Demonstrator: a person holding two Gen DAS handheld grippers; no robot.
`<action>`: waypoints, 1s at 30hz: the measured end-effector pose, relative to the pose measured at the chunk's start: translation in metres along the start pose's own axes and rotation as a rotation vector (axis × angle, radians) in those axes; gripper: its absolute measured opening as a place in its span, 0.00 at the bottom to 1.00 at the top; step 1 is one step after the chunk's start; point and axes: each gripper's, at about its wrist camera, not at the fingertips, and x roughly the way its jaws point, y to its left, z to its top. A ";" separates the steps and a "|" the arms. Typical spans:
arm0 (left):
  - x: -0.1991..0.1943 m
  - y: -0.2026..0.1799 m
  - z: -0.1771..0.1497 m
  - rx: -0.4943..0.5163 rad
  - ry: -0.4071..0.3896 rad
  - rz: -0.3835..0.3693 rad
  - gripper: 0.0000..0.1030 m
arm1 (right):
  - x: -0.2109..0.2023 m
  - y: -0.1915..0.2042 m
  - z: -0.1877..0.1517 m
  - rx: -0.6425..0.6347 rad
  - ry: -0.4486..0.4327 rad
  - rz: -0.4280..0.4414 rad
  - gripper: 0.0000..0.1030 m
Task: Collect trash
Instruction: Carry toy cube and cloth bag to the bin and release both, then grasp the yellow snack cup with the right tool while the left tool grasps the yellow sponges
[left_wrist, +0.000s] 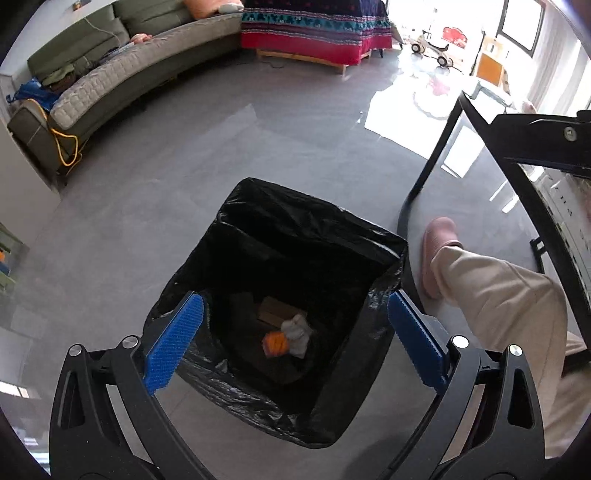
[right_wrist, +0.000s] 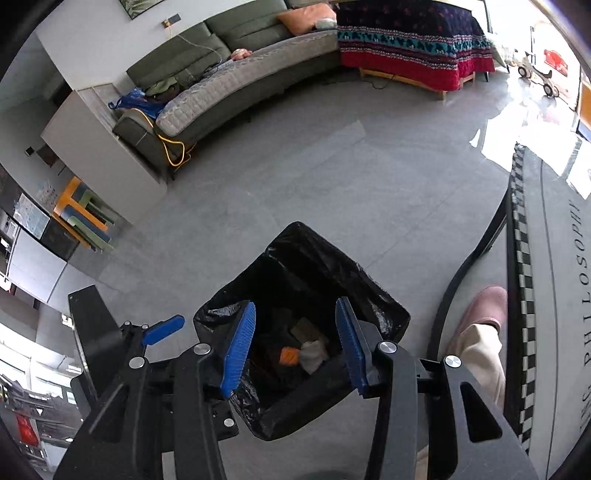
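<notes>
Grey tiled floor (left_wrist: 207, 155), glossy, with bright window glare at its far right. Curved grey-green sofa (left_wrist: 122, 70) along the far left wall; blue bag (left_wrist: 31, 92) and yellow cord (left_wrist: 66, 147) at its near end, peach cushion (left_wrist: 201, 6) at its far end. Bed with red-and-navy patterned cover (left_wrist: 314, 29) beside the sofa. Toy ride-on (left_wrist: 432, 50) far right. Black table leg (left_wrist: 432, 162) near a pink slipper (left_wrist: 436, 251) and beige trouser leg (left_wrist: 498, 295). Stacked coloured stools (right_wrist: 83, 214) at the left wall.

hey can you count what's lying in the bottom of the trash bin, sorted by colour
Orange piece: 1
White crumpled piece: 1
Brown cardboard piece: 1
Total: 3 visible in the trash bin; the dark bottom may hide more.
</notes>
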 end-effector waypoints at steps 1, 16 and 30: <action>-0.001 0.001 -0.004 0.005 -0.001 -0.003 0.94 | -0.001 -0.001 -0.001 0.002 -0.006 -0.002 0.46; -0.019 -0.071 0.023 0.133 -0.052 -0.105 0.94 | -0.061 -0.074 -0.010 0.129 -0.120 0.002 0.48; -0.033 -0.210 0.094 0.335 -0.108 -0.272 0.94 | -0.162 -0.216 -0.009 0.322 -0.241 -0.236 0.58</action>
